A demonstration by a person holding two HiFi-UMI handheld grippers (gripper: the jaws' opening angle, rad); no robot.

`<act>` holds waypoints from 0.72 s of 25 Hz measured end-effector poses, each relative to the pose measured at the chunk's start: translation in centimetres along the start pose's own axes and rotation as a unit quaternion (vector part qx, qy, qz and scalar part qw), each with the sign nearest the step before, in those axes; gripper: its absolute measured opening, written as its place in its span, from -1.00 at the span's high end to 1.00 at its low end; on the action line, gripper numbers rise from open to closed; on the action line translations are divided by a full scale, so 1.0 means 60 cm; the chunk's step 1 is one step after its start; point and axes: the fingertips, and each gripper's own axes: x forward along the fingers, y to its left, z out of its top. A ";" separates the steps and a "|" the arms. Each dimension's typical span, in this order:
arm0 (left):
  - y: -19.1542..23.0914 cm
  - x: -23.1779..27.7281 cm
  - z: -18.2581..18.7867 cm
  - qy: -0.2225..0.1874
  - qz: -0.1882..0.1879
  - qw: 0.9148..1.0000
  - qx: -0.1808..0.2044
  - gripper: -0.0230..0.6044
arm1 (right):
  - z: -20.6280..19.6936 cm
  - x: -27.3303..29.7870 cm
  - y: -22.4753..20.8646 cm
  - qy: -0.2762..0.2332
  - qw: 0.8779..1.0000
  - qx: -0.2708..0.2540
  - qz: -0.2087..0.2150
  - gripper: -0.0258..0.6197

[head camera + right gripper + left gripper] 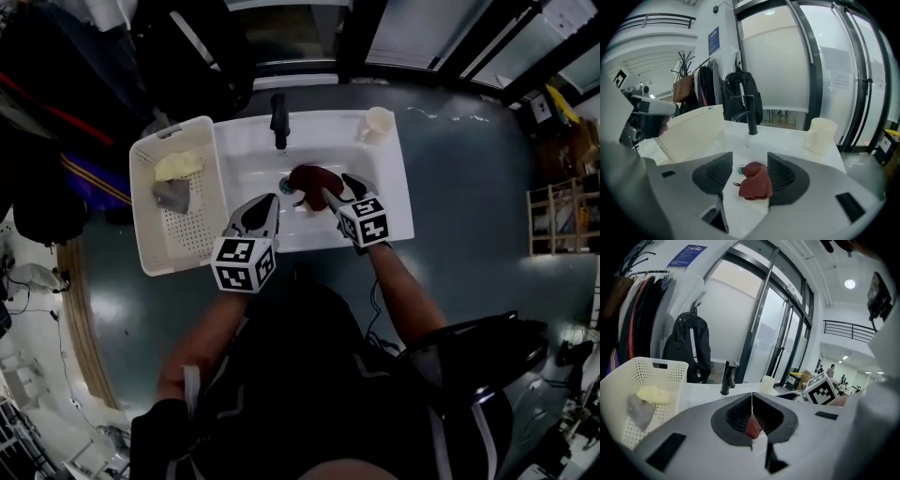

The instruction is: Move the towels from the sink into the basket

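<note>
In the sink [397, 192], red towel [314, 178] within spread right gripper [337, 187]; left gripper [270, 202] closed; basket [150, 230]: seemingly two towels [178, 166].

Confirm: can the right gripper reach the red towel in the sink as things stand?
Likely yes. The right gripper has its jaws apart, and the red towel shows between them, uncovered in the sink. The faucet stands behind it, and the left gripper is off to the side.

Your left gripper [271, 200] has its jaws pressed together; your right gripper [337, 186], just right of it, tilts down, jaws apart.
</note>
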 end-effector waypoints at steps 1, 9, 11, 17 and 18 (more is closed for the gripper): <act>0.002 0.011 -0.007 0.002 -0.001 1.000 -0.005 0.92 | -0.015 0.015 -0.005 0.011 1.000 0.002 0.005 0.18; 0.030 0.069 -0.080 0.061 0.041 0.997 -0.011 0.92 | -0.091 0.125 -0.034 0.088 0.995 -0.029 0.036 0.07; 0.033 0.078 -0.089 0.067 0.045 0.997 -0.013 0.92 | -0.103 0.149 -0.045 0.105 0.993 -0.045 0.032 0.06; 0.052 0.101 -0.094 0.073 0.057 0.995 -0.046 0.92 | -0.140 0.218 -0.068 0.152 0.986 -0.055 0.032 0.04; 0.055 0.102 -0.094 0.074 0.060 0.995 -0.041 0.92 | -0.147 0.227 -0.069 0.160 0.985 -0.053 0.035 0.04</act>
